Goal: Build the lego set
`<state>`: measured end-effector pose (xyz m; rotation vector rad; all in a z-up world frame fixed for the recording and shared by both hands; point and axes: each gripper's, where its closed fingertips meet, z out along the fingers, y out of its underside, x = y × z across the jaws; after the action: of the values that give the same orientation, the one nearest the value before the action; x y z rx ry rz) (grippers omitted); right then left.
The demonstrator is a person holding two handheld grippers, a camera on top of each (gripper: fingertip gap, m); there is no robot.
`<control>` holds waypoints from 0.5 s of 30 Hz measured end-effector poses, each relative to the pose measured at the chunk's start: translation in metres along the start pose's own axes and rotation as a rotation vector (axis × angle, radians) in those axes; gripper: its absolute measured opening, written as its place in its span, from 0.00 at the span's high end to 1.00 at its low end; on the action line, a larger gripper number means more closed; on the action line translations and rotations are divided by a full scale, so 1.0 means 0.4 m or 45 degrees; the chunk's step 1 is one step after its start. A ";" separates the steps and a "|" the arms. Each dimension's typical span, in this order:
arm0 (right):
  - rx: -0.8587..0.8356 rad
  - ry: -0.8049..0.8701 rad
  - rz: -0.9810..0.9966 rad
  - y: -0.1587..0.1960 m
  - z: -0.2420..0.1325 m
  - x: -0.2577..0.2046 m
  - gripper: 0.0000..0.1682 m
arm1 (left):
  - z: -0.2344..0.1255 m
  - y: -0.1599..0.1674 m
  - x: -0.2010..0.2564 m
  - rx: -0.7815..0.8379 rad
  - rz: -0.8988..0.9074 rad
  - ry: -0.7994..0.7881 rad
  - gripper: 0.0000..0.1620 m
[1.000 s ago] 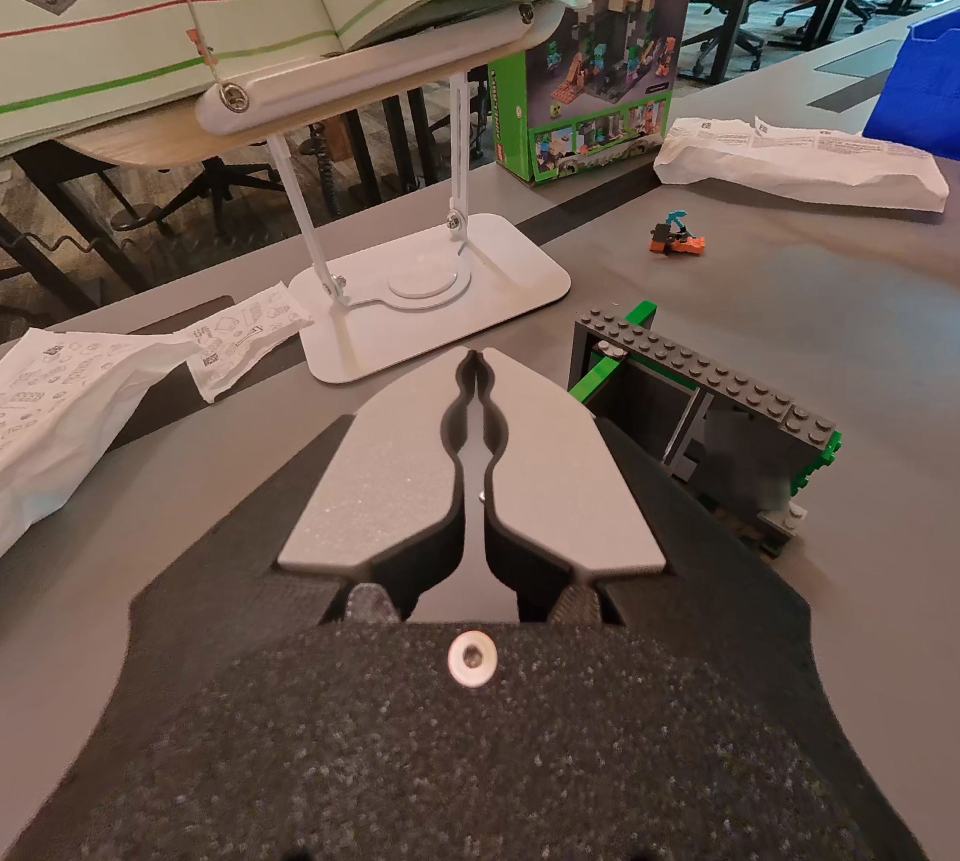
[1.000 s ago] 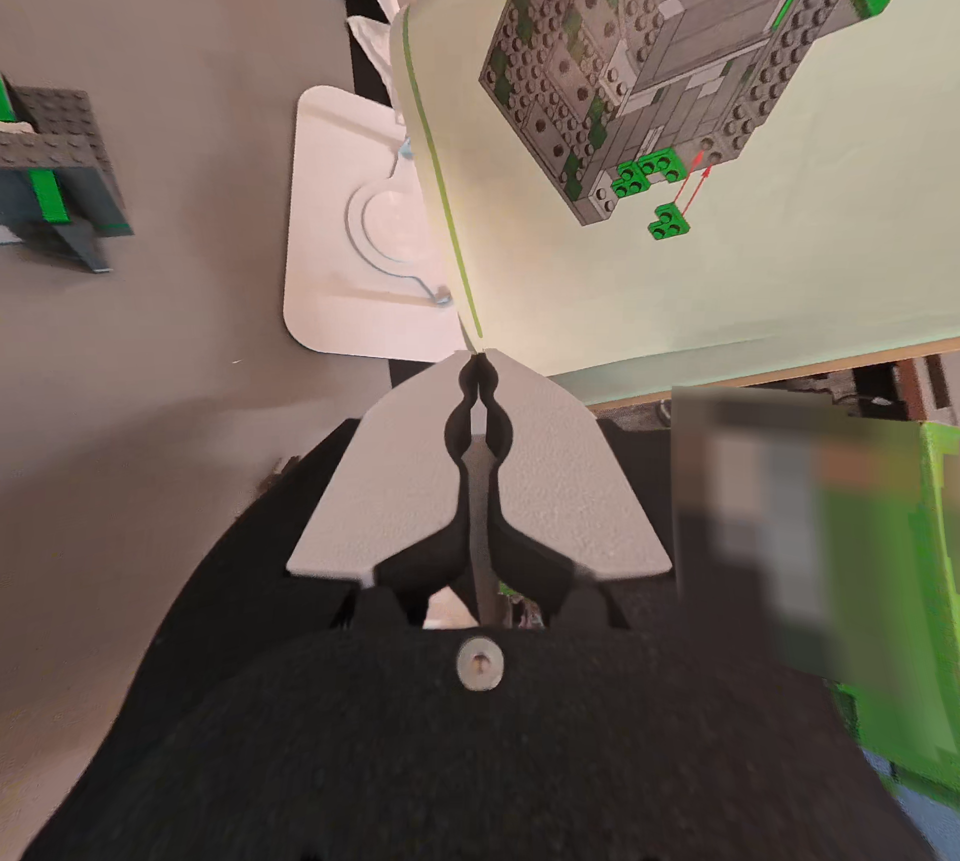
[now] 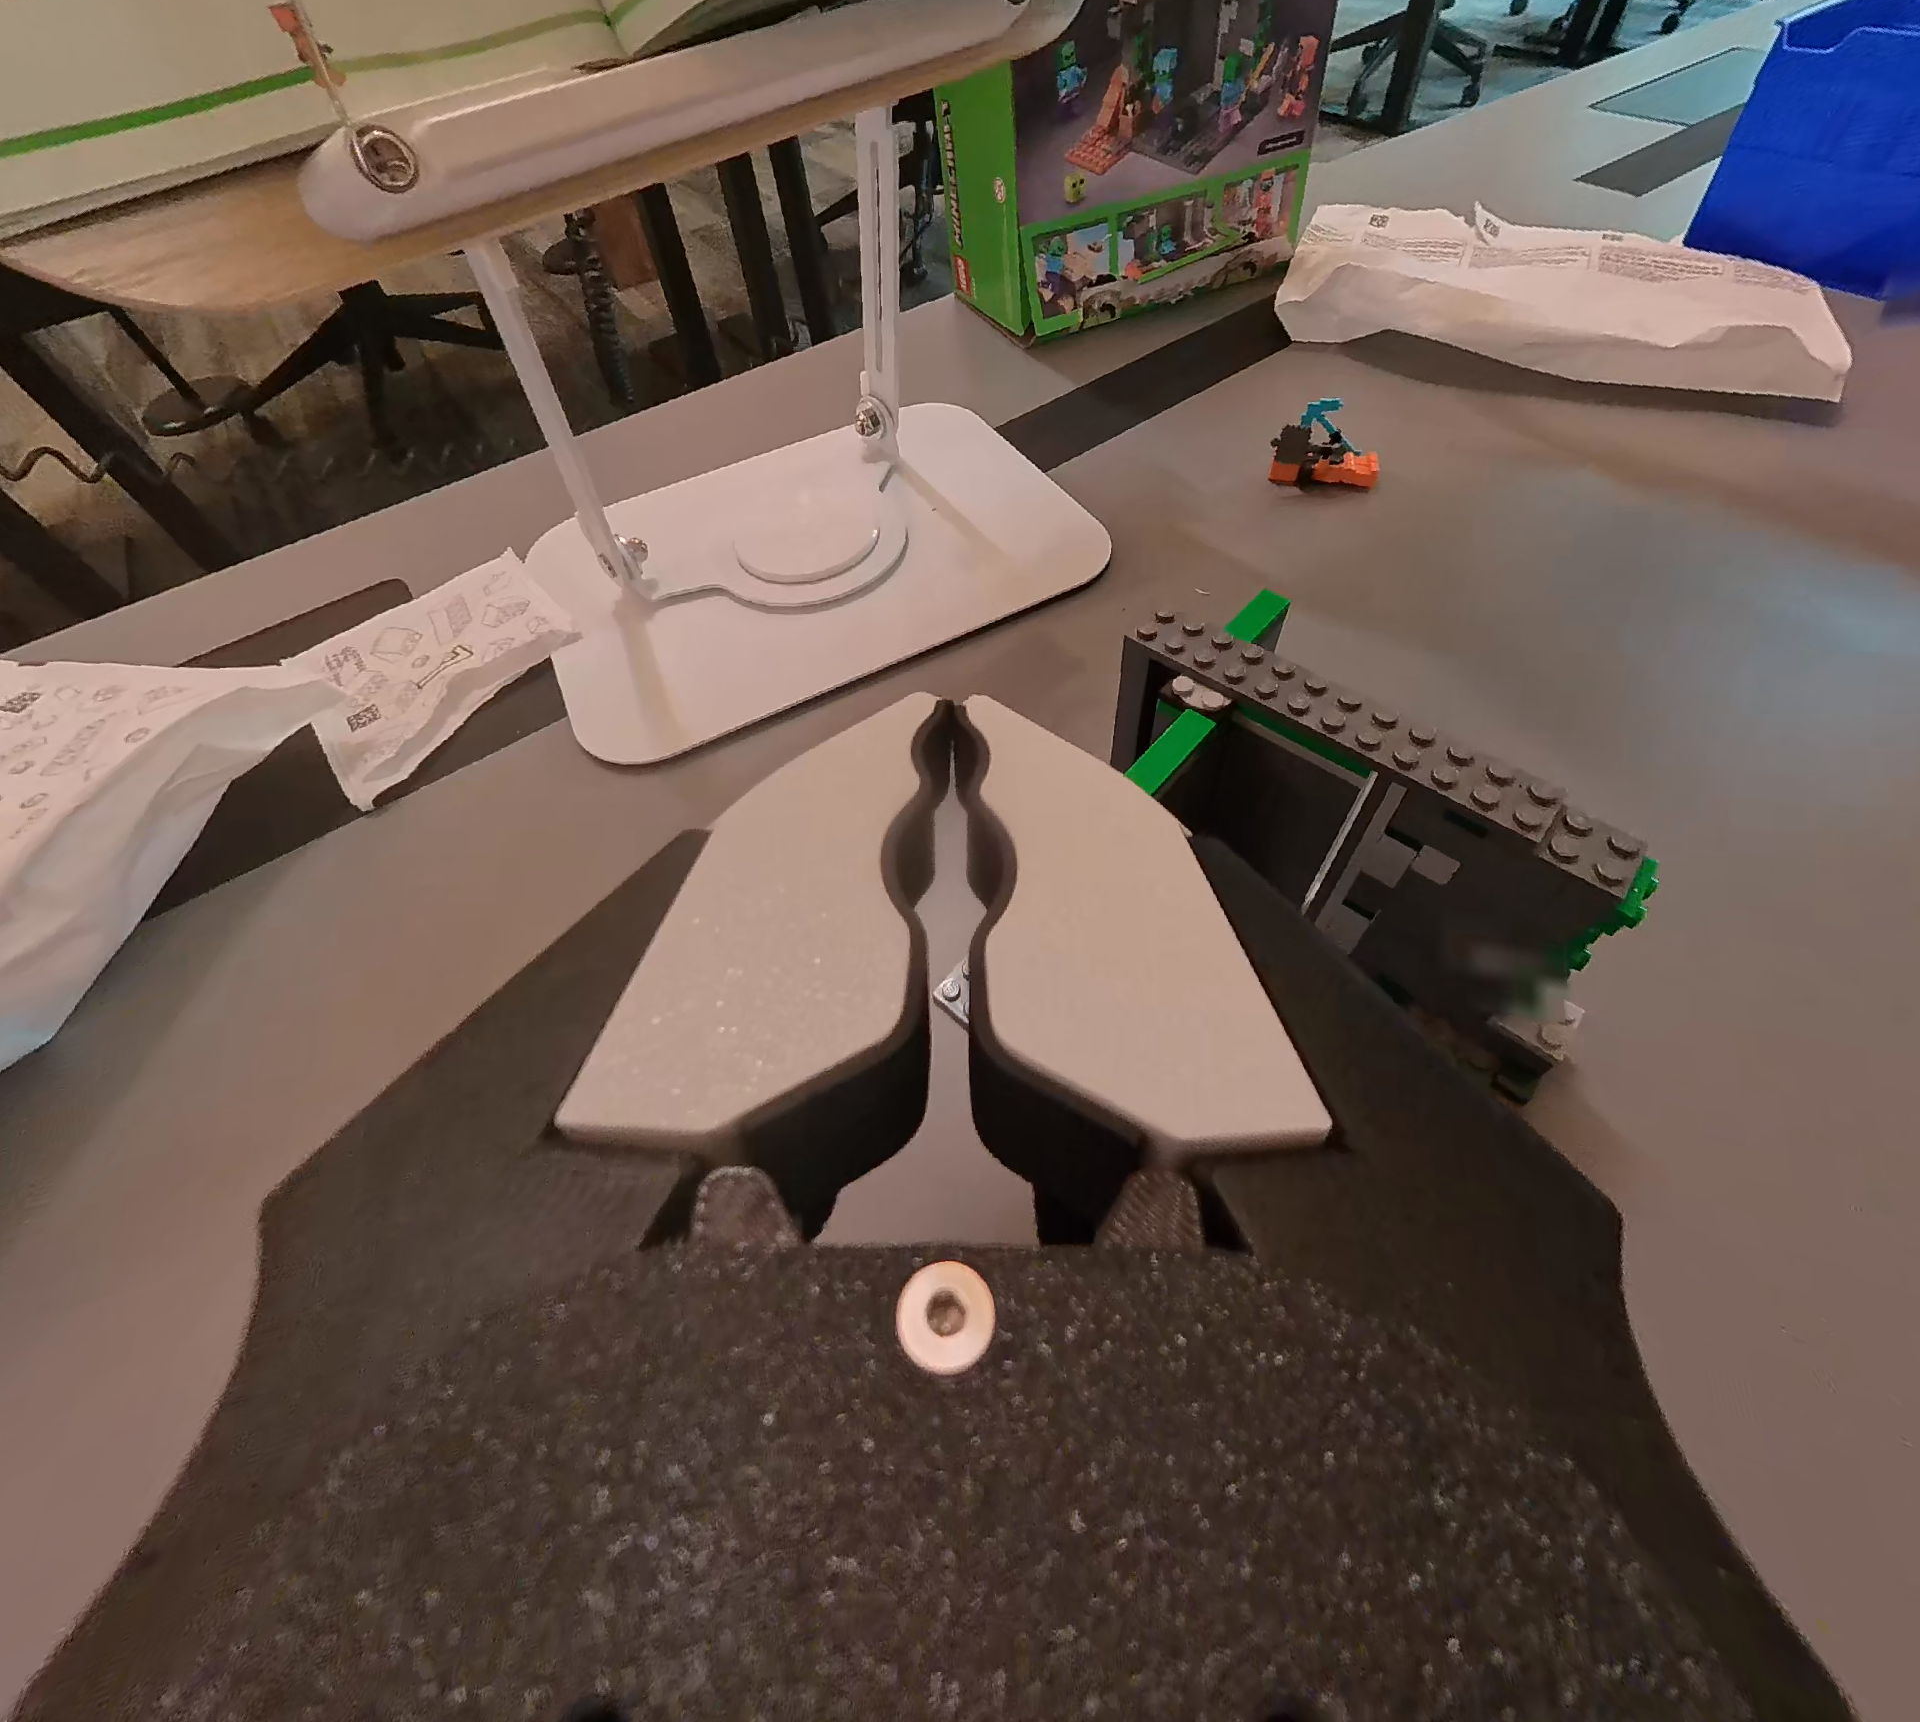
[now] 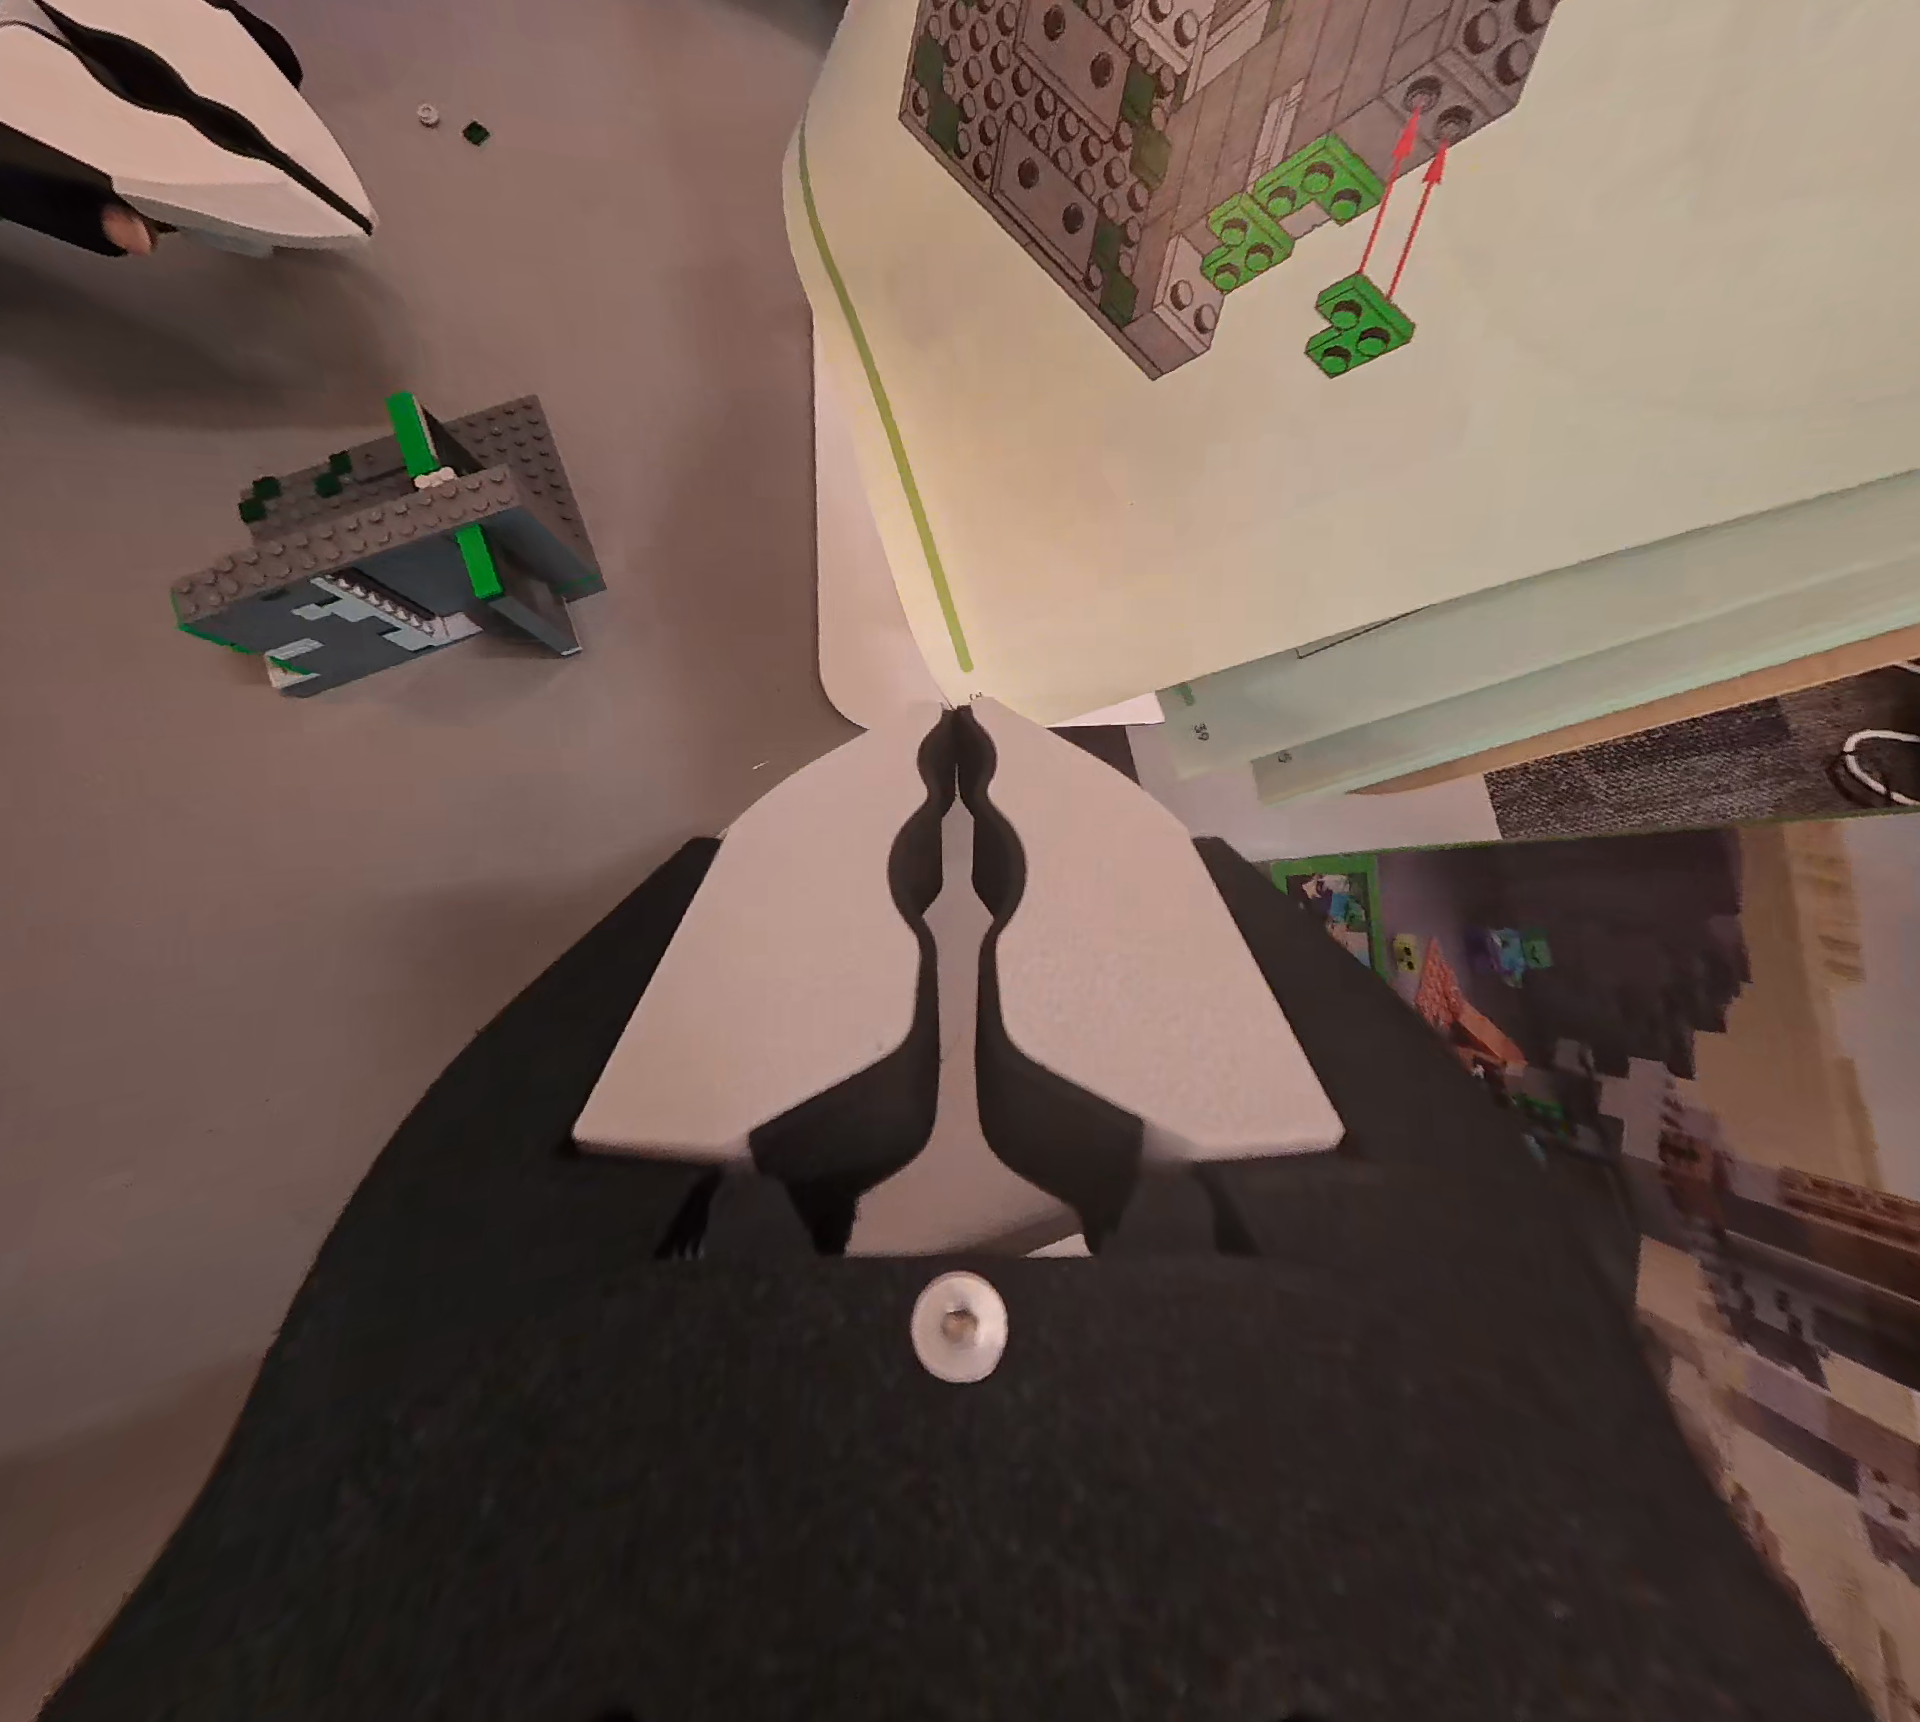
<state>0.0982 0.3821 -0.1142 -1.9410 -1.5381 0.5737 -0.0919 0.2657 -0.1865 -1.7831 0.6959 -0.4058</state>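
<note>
Now the left tongs (image 3: 953, 716) and right tongs (image 4: 958, 716) both have their tips together, gripping nothing. Right of the white metal book stand (image 3: 831, 602) on the grey desk (image 3: 1558, 592) sits the half-built grey-and-green brick model (image 3: 1382, 831); a blue plastic bin (image 3: 1829, 124) lies beyond, its contents hidden.

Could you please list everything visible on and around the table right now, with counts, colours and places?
Lego build: one, grey with green, on table right of left gripper.
Book stand: one, white, behind the build.
Instruction booklet: one, pale green, open on stand.
Set box: one, green-edged, far table edge.
Paper bags: at least two, white, at both sides.
Small figure: one, orange and teal, lying mid-table.
Bin: one, blue, far right.
Loose bits: two, tiny, on table.
Left gripper: shut.
Right gripper: shut.
</note>
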 end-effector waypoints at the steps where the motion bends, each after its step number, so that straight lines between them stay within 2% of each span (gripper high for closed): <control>1: 0.001 0.012 -0.008 0.000 0.000 0.003 1.00 | 0.001 -0.001 0.000 0.000 0.003 -0.002 1.00; 4: 0.013 0.083 -0.053 -0.007 -0.004 0.014 1.00 | 0.004 -0.023 -0.019 0.017 0.015 -0.037 0.99; 8: 0.046 0.190 -0.109 -0.028 -0.020 0.024 1.00 | 0.028 -0.117 -0.080 0.068 0.009 -0.105 0.91; 12: 0.052 0.250 -0.130 -0.035 -0.036 0.025 1.00 | 0.094 -0.235 -0.208 0.091 0.052 -0.270 0.89; 15: 0.053 0.266 -0.132 -0.039 -0.042 0.025 1.00 | 0.171 -0.278 -0.289 0.013 0.051 -0.327 0.84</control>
<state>0.1007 0.3912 -0.0909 -1.8153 -1.4723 0.3439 -0.1119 0.4128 -0.0948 -1.7696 0.5460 -0.1485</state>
